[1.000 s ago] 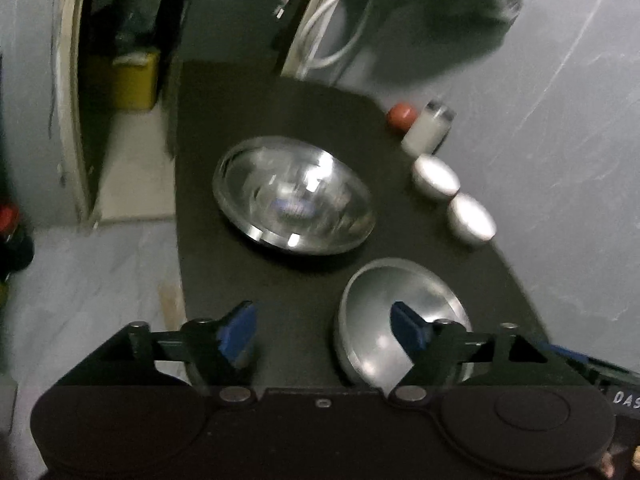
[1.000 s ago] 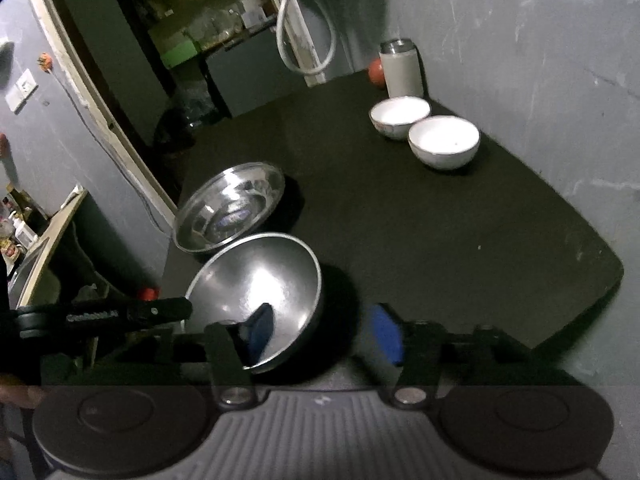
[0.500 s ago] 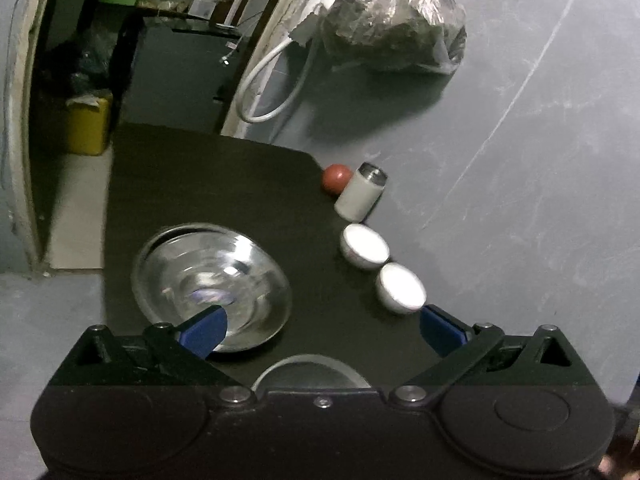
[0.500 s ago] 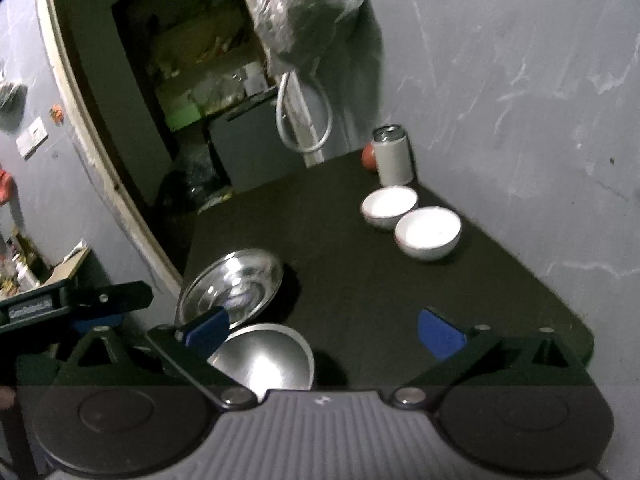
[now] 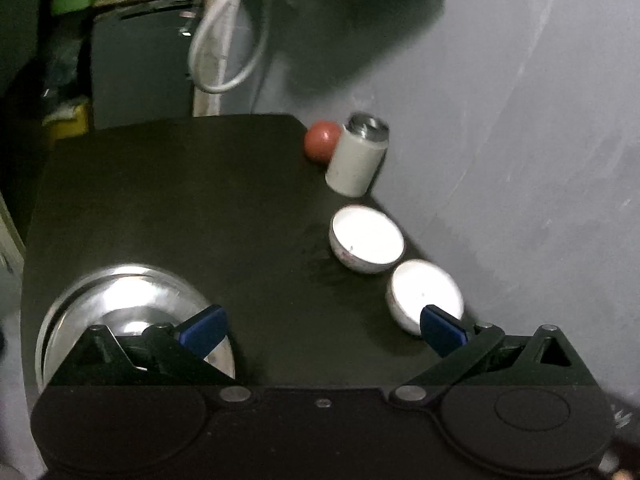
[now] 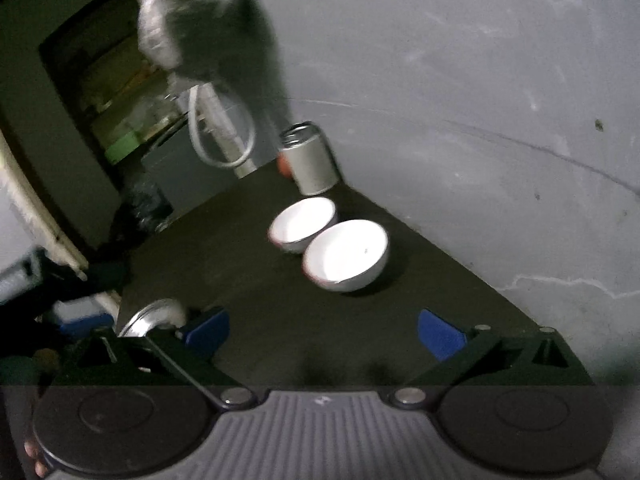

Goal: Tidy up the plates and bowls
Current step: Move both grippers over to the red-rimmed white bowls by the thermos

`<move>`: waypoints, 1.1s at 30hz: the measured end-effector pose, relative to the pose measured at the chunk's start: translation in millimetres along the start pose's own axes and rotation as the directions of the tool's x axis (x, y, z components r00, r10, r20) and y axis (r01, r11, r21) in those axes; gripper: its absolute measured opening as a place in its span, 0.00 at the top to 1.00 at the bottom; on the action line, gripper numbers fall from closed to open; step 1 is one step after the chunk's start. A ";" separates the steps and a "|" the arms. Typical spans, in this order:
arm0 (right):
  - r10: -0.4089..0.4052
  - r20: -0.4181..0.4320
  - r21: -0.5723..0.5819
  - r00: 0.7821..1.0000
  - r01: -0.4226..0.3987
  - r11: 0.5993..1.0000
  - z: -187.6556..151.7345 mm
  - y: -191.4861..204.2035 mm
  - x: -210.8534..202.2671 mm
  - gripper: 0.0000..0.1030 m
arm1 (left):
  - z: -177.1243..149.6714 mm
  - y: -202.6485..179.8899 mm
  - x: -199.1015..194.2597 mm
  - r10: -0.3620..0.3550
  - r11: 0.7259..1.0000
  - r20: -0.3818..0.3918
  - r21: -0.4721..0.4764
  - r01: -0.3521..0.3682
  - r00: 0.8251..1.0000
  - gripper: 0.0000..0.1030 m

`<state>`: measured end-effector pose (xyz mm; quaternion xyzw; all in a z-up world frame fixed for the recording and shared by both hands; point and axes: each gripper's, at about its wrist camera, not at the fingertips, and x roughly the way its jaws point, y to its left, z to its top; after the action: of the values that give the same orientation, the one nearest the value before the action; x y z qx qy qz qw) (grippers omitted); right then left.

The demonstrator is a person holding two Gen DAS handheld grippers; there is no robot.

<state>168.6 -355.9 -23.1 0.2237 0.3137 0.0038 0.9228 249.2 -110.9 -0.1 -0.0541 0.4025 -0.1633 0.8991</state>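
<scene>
- The left gripper [image 5: 322, 330] hangs above the near part of the dark table [image 5: 192, 200], its jaws spread wide with nothing between the blue pads [image 5: 202, 328].
- In the left wrist view, a shiny steel bowl [image 5: 120, 312] sits on the table at the near left, partly hidden behind the left finger of that gripper; the pad is in front of it, and whether it touches cannot be told.
- Two white bowls stand side by side along the right edge of the table, next to the grey wall [image 5: 540, 160]: the far white bowl [image 5: 366, 244] and the near white bowl [image 5: 424, 296], just beside each other.
- The near white bowl lies just behind the right pad of the left gripper, outside the gap between the fingers.
- Farther along the same edge stands a white canister with a metal top [image 5: 356, 156], and a red ball [image 5: 322, 140] rests against its far left side.
- The right gripper [image 6: 322, 334] is also spread wide and holds nothing; bare table shows between its blue pads [image 6: 440, 336].
- From the right wrist view the two white bowls overlap, the near one [image 6: 346, 254] in front of the far one [image 6: 300, 222], both well beyond the fingers.
- A rim of the steel bowl [image 6: 150, 316] peeks out at the near left, behind the right gripper's left finger.
- A looped white hose [image 6: 220, 132] and a plastic bag [image 6: 188, 20] hang on the wall past the table's far end.
</scene>
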 end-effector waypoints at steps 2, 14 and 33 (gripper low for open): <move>-0.005 -0.003 0.052 1.000 0.005 0.999 5.6 -12.0 11.7 0.00 | 5.0 -8.4 19.5 0.009 0.999 -0.035 0.043 -0.008 0.999 0.01; -0.031 -0.054 0.154 0.998 0.039 0.987 21.2 -46.7 66.0 0.01 | 12.5 -31.9 91.2 0.033 0.997 -0.130 0.073 -0.023 0.991 0.01; -0.062 -0.099 0.145 0.993 0.076 0.987 32.5 -58.5 104.7 0.30 | 9.8 -39.9 129.7 0.053 0.998 -0.195 0.053 -0.043 0.979 0.10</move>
<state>263.8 -406.4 -85.0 0.2804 0.3638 -0.0408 0.8873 327.3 -192.5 -76.0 -0.0061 0.4866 -0.1557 0.8596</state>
